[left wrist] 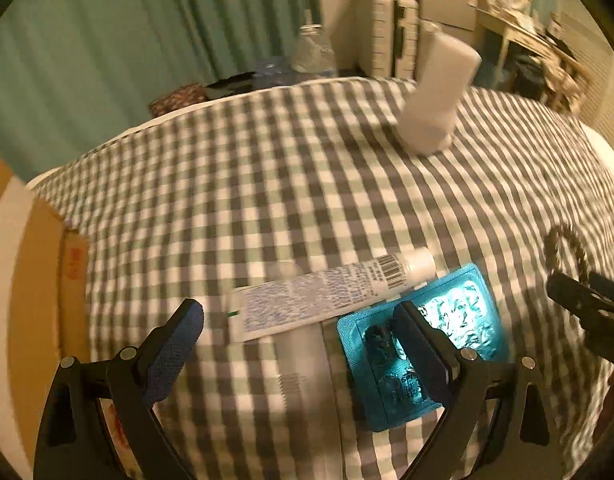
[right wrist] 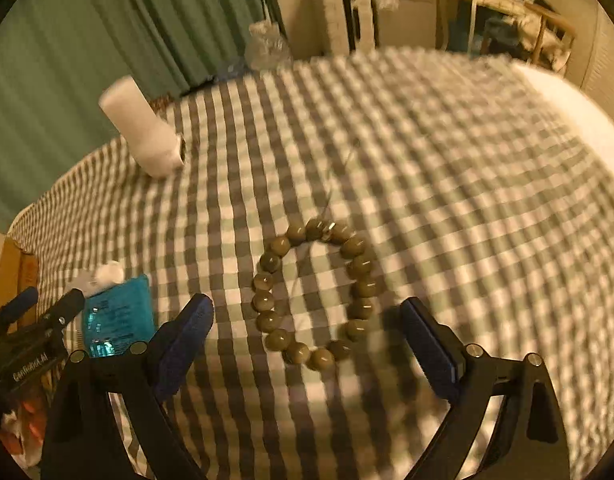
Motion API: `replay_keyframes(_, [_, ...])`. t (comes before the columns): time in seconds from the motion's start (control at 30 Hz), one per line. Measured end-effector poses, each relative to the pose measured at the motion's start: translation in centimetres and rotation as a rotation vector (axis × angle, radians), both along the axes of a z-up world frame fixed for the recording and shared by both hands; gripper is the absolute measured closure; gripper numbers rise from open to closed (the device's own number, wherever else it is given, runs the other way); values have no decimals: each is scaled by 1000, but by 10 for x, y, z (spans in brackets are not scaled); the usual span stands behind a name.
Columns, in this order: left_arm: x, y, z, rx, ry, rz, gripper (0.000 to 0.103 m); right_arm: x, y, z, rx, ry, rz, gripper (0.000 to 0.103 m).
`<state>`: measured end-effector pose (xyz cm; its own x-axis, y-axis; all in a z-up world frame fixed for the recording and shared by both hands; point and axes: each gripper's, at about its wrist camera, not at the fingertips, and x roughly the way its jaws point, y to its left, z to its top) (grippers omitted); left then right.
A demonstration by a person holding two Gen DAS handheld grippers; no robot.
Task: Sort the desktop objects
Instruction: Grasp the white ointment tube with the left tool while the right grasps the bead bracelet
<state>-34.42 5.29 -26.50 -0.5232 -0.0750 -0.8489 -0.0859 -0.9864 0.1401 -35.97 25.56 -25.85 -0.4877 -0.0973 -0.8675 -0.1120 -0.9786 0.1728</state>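
On the checked cloth, a white ointment tube lies across a pale translucent tube, beside a teal blister pack. My left gripper hangs open just above them, its right finger over the pack. A white cylindrical bottle stands tilted at the far side. In the right wrist view a bracelet of olive-brown beads lies in a ring, and my right gripper stands open around its near half. The blister pack, the bottle and the left gripper show at the left.
A cardboard box sits at the table's left edge. Behind the table are green curtains, a clear plastic bottle, a suitcase and cluttered shelves. The right gripper's tip enters the left wrist view beside the bracelet.
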Motion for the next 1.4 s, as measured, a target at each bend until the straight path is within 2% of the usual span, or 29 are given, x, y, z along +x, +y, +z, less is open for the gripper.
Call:
replay_keyframes(0.1, [-8,1,-6,-25,24,4,4,-2,-15,-7,129,-5,69,8])
replay_keyframes(0.17, [-21,0,-10,-16,-4,15,4,1,-17,-8,148,10,65,10])
replay_keyframes(0.2, [-25,0,-12,-14,-13,14,4,2,-15,-7,142,17,54,15])
replay_keyframes(0.23, [-28,1,-14,-15,-28,5,8,4,-12,-6,142,25,44,23])
replay_keyframes(0.27, [-31,3,-15,1,-49,-17,21,6,-10,-5,147,32,39,29])
replay_keyframes(0.3, [-33,4,-14,29,-61,-33,29,8,-7,-4,164,38,33,41])
replay_keyframes(0.33, [-32,5,-11,52,-68,-45,50,10,-6,-3,176,41,31,52])
replay_keyframes(0.37, [-31,8,-9,44,-70,-61,71,12,-3,-3,184,42,29,56])
replay_keyframes(0.4, [-30,12,-8,20,-72,-81,79,15,0,-1,179,46,24,64])
replay_keyframes(0.43, [-28,16,-7,-6,-75,-103,83,17,3,0,163,50,18,75])
replay_keyframes(0.5, [-25,19,-5,-30,-74,-119,83,22,14,2,125,51,0,80])
replay_keyframes(0.57, [-21,15,2,2,-66,-108,83,26,20,3,102,49,6,83])
replay_keyframes(0.6, [-19,13,6,16,-63,-102,83,29,21,3,92,49,12,91])
replay_keyframes(0.73, [-6,4,30,47,-37,-86,83,52,40,12,-10,70,-27,92])
replay_keyframes(0.87, [19,-1,64,85,5,-84,84,70,42,27,-16,85,-29,92])
replay_keyframes(1.03, [43,-12,90,107,35,-99,84,88,47,59,-50,135,-30,92])
replay_keyframes(1.2, [71,-24,119,156,38,-100,86,109,25,96,-52,187,-19,92])
replay_keyframes(1.23, [77,-26,123,155,45,-98,87,112,22,103,-47,197,-16,92])
replay_keyframes(1.3, [90,-29,131,165,59,-94,100,120,17,114,-43,215,-9,92])
replay_keyframes(1.4, [103,-32,136,186,55,-85,101,127,6,128,-32,237,6,92])
